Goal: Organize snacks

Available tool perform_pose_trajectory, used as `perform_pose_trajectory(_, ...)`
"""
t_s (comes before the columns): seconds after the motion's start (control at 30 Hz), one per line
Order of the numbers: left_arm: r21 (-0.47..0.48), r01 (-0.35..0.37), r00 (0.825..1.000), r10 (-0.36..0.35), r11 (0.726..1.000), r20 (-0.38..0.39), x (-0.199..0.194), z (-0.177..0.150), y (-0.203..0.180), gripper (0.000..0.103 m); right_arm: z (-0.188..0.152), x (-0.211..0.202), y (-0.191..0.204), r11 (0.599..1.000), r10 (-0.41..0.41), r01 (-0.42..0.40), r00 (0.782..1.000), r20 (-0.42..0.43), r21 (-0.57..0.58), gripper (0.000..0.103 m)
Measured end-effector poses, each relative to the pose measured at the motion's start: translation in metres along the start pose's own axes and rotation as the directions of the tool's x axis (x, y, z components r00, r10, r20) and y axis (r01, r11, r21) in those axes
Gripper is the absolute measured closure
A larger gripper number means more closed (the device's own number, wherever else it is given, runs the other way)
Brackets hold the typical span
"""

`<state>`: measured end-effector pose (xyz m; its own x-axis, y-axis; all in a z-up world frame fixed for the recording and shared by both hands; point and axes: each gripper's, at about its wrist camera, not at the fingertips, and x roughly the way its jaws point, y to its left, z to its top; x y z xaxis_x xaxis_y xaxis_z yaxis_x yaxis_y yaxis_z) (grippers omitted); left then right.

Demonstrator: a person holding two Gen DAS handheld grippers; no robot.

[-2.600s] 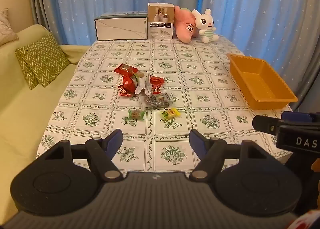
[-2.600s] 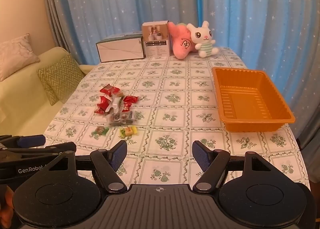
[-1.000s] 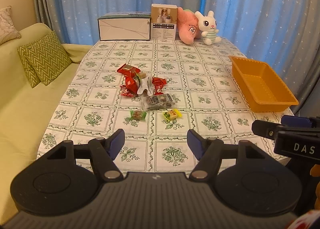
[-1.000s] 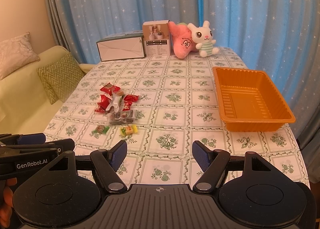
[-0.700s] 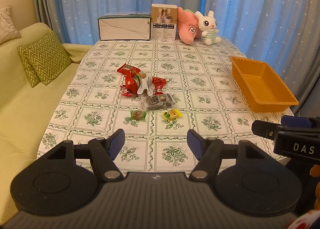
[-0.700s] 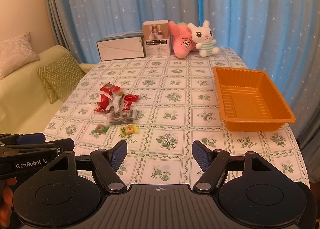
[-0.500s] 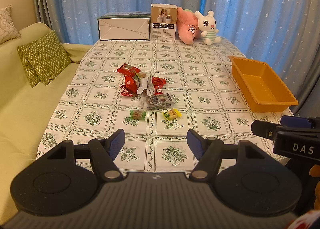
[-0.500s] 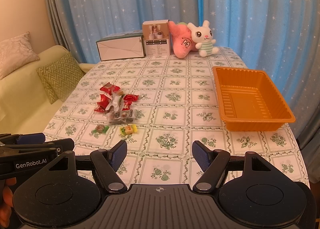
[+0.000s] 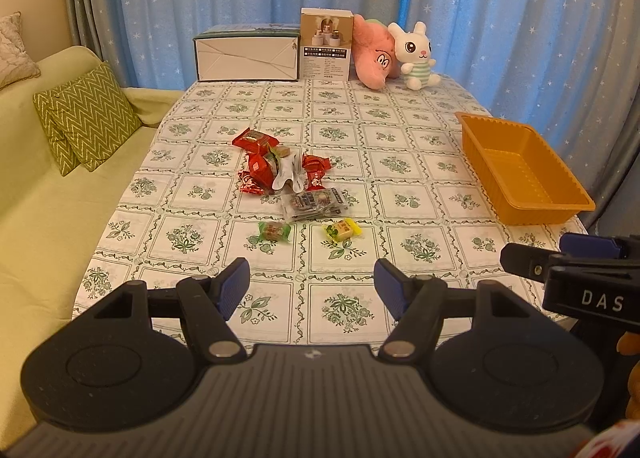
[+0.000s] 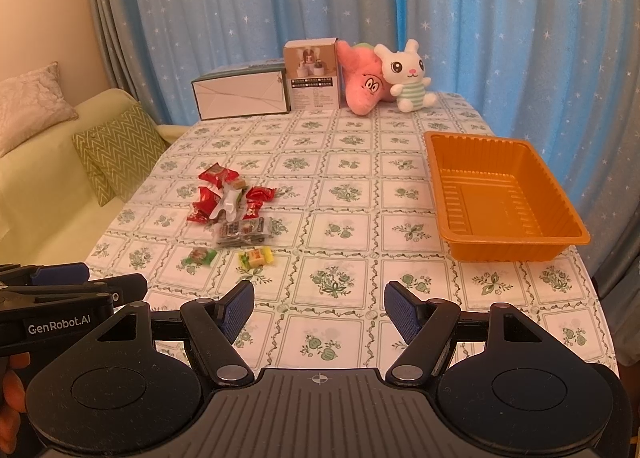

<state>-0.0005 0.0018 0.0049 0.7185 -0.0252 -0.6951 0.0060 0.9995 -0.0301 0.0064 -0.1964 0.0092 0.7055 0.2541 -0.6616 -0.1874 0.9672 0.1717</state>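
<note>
A heap of snacks lies mid-table on the patterned cloth: red wrappers (image 9: pixel 260 172) (image 10: pixel 212 198), a clear pack of dark sweets (image 9: pixel 314 204) (image 10: pixel 242 232), a green sweet (image 9: pixel 274 232) (image 10: pixel 199 256) and a yellow sweet (image 9: pixel 343 229) (image 10: pixel 256 257). An empty orange tray (image 9: pixel 520 170) (image 10: pixel 500 198) stands at the right. My left gripper (image 9: pixel 312 286) is open near the table's front edge, short of the sweets. My right gripper (image 10: pixel 319 308) is open too, with nothing held.
Two boxes (image 9: pixel 248 54) (image 10: pixel 314 74) and two plush toys (image 9: pixel 414 54) (image 10: pixel 406 76) line the table's far end before blue curtains. A green sofa with a zigzag cushion (image 9: pixel 84 114) runs along the left. Each view catches the other gripper at its side edge.
The left wrist view has drawn back and levelled slightly since 2.6 s ago. Over the last second nothing has visibly moved.
</note>
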Motion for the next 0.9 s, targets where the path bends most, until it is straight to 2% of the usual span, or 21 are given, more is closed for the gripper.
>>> perform_pose_trajectory(0.73,0.002,0.008,1.0,-0.008,1.0,-0.003,0.005,-0.001,-0.003,0.037,-0.001,0.002,-0.002,1.0,-0.002,0.002,1.0,-0.006,0.003,0.031)
perform_pose_trajectory(0.9,-0.014,0.028,0.999,-0.028,1.0,-0.018,0.012,-0.003,0.003,0.037,-0.003,0.008,-0.003,1.0,-0.004,0.004,1.0,-0.009,0.002,0.031)
